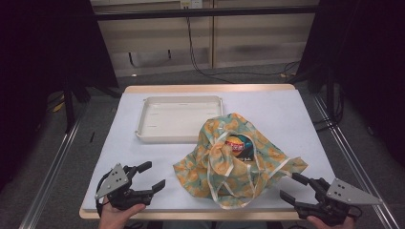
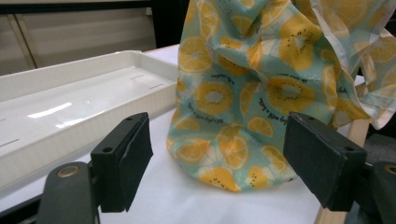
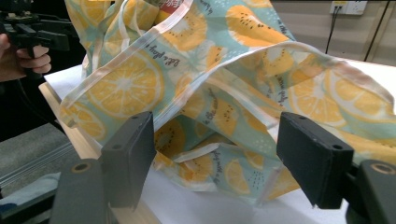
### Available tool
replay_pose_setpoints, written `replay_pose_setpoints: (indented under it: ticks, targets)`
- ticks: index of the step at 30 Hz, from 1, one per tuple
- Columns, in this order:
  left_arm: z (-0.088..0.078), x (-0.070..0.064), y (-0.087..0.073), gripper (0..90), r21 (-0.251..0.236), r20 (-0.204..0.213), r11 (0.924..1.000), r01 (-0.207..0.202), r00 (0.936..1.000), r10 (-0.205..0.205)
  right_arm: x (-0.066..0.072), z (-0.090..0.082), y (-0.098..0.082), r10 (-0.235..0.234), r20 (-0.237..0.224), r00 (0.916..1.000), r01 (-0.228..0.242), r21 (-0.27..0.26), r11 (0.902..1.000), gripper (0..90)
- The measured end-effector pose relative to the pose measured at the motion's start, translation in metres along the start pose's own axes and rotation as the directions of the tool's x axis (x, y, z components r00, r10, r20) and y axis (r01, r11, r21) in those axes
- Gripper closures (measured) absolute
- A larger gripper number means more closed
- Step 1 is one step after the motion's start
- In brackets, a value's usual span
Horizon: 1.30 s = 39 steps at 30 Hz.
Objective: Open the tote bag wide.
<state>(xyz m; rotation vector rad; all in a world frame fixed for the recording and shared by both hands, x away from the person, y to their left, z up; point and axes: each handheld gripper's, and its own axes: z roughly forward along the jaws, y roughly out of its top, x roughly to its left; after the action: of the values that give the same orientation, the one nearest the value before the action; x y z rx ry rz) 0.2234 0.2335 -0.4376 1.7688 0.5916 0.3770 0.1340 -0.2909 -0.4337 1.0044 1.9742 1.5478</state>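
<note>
Left gripper (image 1: 148, 177): held low at the near left of the high view, gripped from below by the left hand (image 1: 117, 215). Fingers (image 1: 141, 167) spread wide apart, nothing between them, aimed right and slightly away from the person. Grey three-cornered plate faces up.

Right gripper (image 1: 295, 187): near right, held by the right hand (image 1: 329, 222). Fingers (image 1: 301, 179) likewise wide apart and empty, aimed left. Both hands enter from the bottom edge.
</note>
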Motion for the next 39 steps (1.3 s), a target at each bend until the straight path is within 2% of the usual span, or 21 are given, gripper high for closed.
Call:
replay_pose_setpoints:
  ticks: [1,4,7,12,13,17,18,20,21,23,24,26,27,28,31,32,35,37,39]
  targets:
    - [0.000,0.001,0.000,24.1,0.009,-0.002,0.9997,-0.020,0.9998,0.020,0.000,0.000,0.000,0.002,-0.007,1.0000,-0.002,0.000,1.0000,30.6]
    - [0.002,-0.001,0.000,25.7,0.013,0.021,0.9999,-0.008,0.9998,0.007,0.001,0.001,0.000,0.004,-0.030,0.9996,-0.004,0.012,0.9999,33.5]
    - [0.003,-0.004,0.003,28.1,0.015,0.012,0.9995,-0.028,0.9995,0.028,0.001,0.001,0.000,0.001,-0.029,0.9996,-0.001,0.015,0.9999,33.5]
    - [0.009,-0.008,0.004,31.1,0.035,0.047,0.9984,-0.044,0.9980,0.042,0.003,0.003,0.001,0.006,-0.076,0.9971,-0.004,0.027,0.9996,37.3]
    - [0.011,-0.010,0.004,31.1,0.033,0.060,0.9988,-0.037,0.9976,0.035,0.003,0.003,0.001,0.006,-0.076,0.9971,-0.004,0.027,0.9996,37.3]
    - [0.018,-0.014,0.002,31.0,0.071,0.087,0.9969,-0.033,0.9958,0.027,0.009,0.007,0.002,-0.006,-0.121,0.9927,0.010,0.036,0.9993,42.7]
    - [0.019,-0.015,0.003,31.2,0.075,0.095,0.9965,-0.037,0.9951,0.030,0.012,0.010,0.004,-0.024,-0.144,0.9892,0.031,0.047,0.9984,45.0]
    - [0.020,-0.017,0.005,32.8,0.065,0.102,0.9958,-0.064,0.9931,0.057,0.013,0.011,0.004,-0.035,-0.155,0.9873,0.043,0.046,0.9980,46.4]
    - [0.021,-0.019,0.005,34.6,0.057,0.108,0.9968,-0.055,0.9929,0.049,0.015,0.012,0.005,-0.039,-0.173,0.9842,0.048,0.046,0.9978,47.2]
    - [0.024,-0.022,0.006,39.3,0.067,0.137,0.9952,-0.071,0.9887,0.061,0.018,0.015,0.006,-0.048,-0.184,0.9818,0.058,0.052,0.9970,49.0]
    - [0.028,-0.025,0.006,46.2,0.061,0.173,0.9951,-0.078,0.9827,0.066,0.022,0.018,0.008,-0.059,-0.202,0.9776,0.071,0.053,0.9961,49.6]
    - [0.030,-0.026,0.007,47.7,0.064,0.183,0.9943,-0.086,0.9804,0.072,0.024,0.019,0.009,-0.061,-0.207,0.9764,0.075,0.056,0.9957,49.5]
    - [0.033,-0.027,0.008,49.2,0.049,0.213,0.9959,-0.076,0.9749,0.064,0.025,0.021,0.010,-0.066,-0.215,0.9745,0.079,0.054,0.9954,49.0]
    - [0.034,-0.029,0.009,51.6,0.059,0.221,0.9943,-0.089,0.9724,0.074,0.026,0.023,0.011,-0.065,-0.224,0.9723,0.079,0.053,0.9955,47.6]
    - [0.042,-0.033,0.012,51.6,0.053,0.251,0.9939,-0.097,0.9646,0.081,0.028,0.032,0.012,-0.063,-0.230,0.9712,0.084,0.085,0.9928,40.9]
    - [0.044,-0.035,0.013,51.3,0.051,0.255,0.9948,-0.089,0.9642,0.073,0.029,0.035,0.012,-0.066,-0.227,0.9716,0.091,0.099,0.9909,37.9]
    - [0.051,-0.038,0.018,51.8,0.045,0.277,0.9940,-0.100,0.9572,0.084,0.028,0.043,0.014,-0.052,-0.240,0.9695,0.079,0.105,0.9913,34.3]
    - [0.058,-0.041,0.022,53.8,0.035,0.306,0.9942,-0.102,0.9482,0.086,0.028,0.048,0.015,-0.045,-0.248,0.9678,0.074,0.112,0.9909,32.4]
    - [0.066,-0.045,0.026,54.8,0.043,0.321,0.9929,-0.111,0.9428,0.091,0.028,0.053,0.017,-0.050,-0.254,0.9659,0.080,0.109,0.9907,30.9]
